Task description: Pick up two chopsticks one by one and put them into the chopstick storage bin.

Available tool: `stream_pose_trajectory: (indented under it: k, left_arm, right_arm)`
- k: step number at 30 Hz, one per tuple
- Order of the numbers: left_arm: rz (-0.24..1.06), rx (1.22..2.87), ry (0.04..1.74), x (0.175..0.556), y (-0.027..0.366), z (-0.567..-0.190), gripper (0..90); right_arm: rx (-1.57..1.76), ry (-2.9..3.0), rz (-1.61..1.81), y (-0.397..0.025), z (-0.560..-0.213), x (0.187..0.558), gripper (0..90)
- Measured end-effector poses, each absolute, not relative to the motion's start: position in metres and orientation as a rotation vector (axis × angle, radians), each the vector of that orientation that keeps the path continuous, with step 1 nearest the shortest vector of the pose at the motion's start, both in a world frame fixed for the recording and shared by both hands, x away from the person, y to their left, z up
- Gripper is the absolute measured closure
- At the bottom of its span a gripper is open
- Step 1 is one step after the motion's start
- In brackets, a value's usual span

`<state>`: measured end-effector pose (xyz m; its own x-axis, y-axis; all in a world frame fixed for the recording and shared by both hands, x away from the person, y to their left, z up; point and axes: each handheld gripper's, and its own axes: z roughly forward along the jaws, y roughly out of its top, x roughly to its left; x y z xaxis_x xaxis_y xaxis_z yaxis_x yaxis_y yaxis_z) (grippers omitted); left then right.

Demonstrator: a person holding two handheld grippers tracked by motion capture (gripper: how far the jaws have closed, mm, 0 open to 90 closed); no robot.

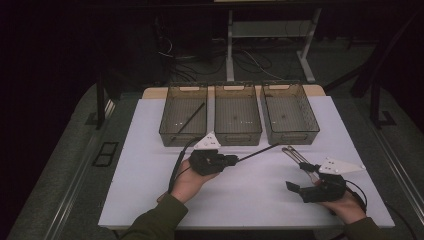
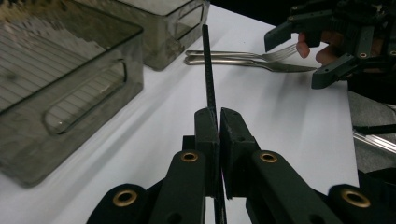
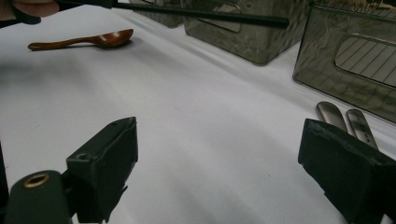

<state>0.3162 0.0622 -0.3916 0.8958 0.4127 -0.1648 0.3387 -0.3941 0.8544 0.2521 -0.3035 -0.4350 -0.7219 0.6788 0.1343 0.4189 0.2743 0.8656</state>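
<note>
One thin black chopstick (image 2: 208,70), straight, clamped by left gripper (image 2: 218,122)

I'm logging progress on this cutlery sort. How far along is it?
Done: one black chopstick lies in the left bin. In hand: the left gripper is shut on a second chopstick. Left: the fork and knife by the open right gripper, plus a wooden spoon.
</note>
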Motion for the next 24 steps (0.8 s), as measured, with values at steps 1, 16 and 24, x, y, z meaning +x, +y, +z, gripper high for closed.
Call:
stream_pose_trajectory:
  k: [1,16,24]
  left_arm:
    - [0.091,2.011,0.547,0.317,0.064,-0.390,85.6]
    - [0.185,1.909,0.635,0.328,0.106,-0.367,85.6]
    - [0.266,1.869,0.737,0.343,0.143,-0.358,85.6]
  right_arm:
    - [1.011,2.285,1.426,-0.304,-0.435,0.252,11.1]
    - [1.015,2.280,1.424,-0.304,-0.435,0.252,11.1]
    - [1.017,2.284,1.422,-0.304,-0.435,0.252,11.1]
